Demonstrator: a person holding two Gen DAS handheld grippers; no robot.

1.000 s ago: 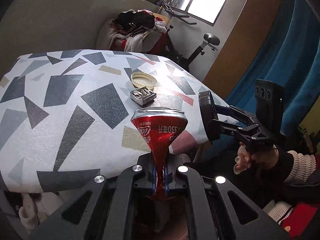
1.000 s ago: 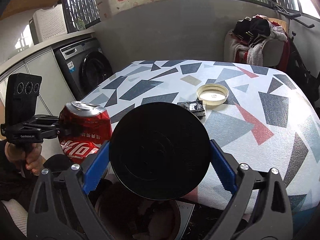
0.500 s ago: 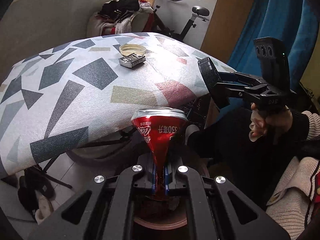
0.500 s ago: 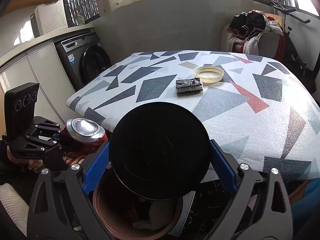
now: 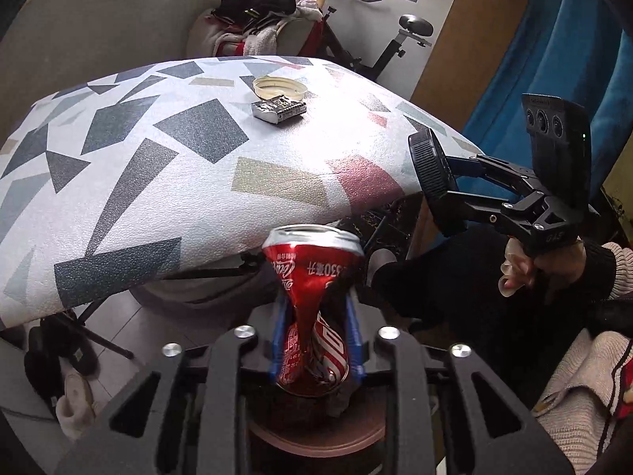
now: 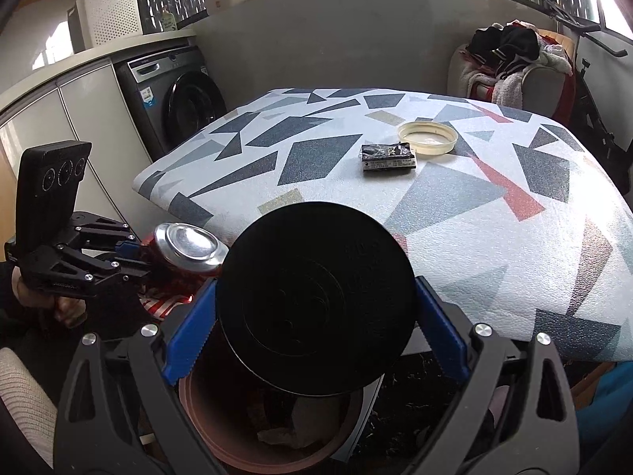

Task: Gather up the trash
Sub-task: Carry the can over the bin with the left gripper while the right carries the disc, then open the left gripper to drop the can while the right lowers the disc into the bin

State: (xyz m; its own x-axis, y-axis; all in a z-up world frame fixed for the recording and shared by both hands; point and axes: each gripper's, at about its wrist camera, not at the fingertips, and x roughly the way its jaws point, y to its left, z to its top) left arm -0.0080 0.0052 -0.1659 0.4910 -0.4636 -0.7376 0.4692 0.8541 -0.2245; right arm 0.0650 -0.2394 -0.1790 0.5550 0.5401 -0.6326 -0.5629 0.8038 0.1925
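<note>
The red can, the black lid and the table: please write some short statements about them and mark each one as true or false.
1. The left gripper holds the crushed red can by its pinched middle. True.
2. The right gripper is empty. False: it is shut on the round black lid.
3. The can hangs over the open brown bin. True.
4. The bin is empty. False: some crumpled trash lies inside.
5. A yellowish plastic lid and a small dark packet lie on the table. True.
6. The red can stands on the table. False: it is off the table, below its edge.
</note>
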